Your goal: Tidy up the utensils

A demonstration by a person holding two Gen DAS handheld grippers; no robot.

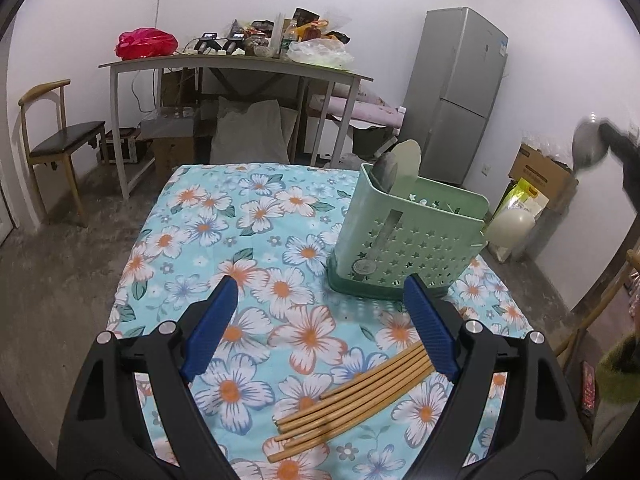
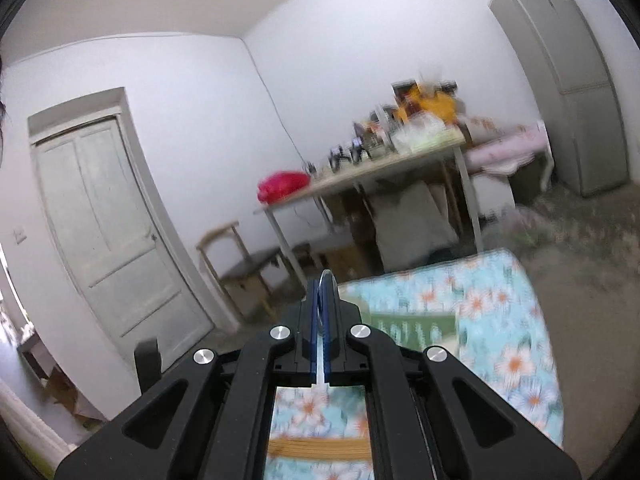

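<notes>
Chopsticks (image 1: 354,394) lie in a loose bundle on the floral tablecloth (image 1: 256,216), near the table's front edge, their upper ends tucked behind my left gripper's (image 1: 320,320) right finger. My left gripper hangs over the cloth with jaws wide apart and nothing between the pads; bare cloth shows in the gap. The bundle sits low and right of that gap, not inside it.

Green utensil holder (image 1: 404,240) stands upright toward the right rear of the table, close to the right edge, with a spatula-like utensil (image 1: 404,160) sticking out of its left compartment. Left half of the cloth is bare; room to move there, with the table's left and far edges showing clear.

My right gripper (image 2: 321,320) is held up off the table, jaws together on a thin metal utensil (image 2: 326,280) seen edge-on; the view is motion-blurred. In the left wrist view a blurred spoon-like bowl (image 1: 588,144) shows far right, well above the table.

Beyond: cluttered desk (image 1: 240,65), chair (image 1: 60,140), fridge (image 1: 460,92), door (image 2: 104,220).
</notes>
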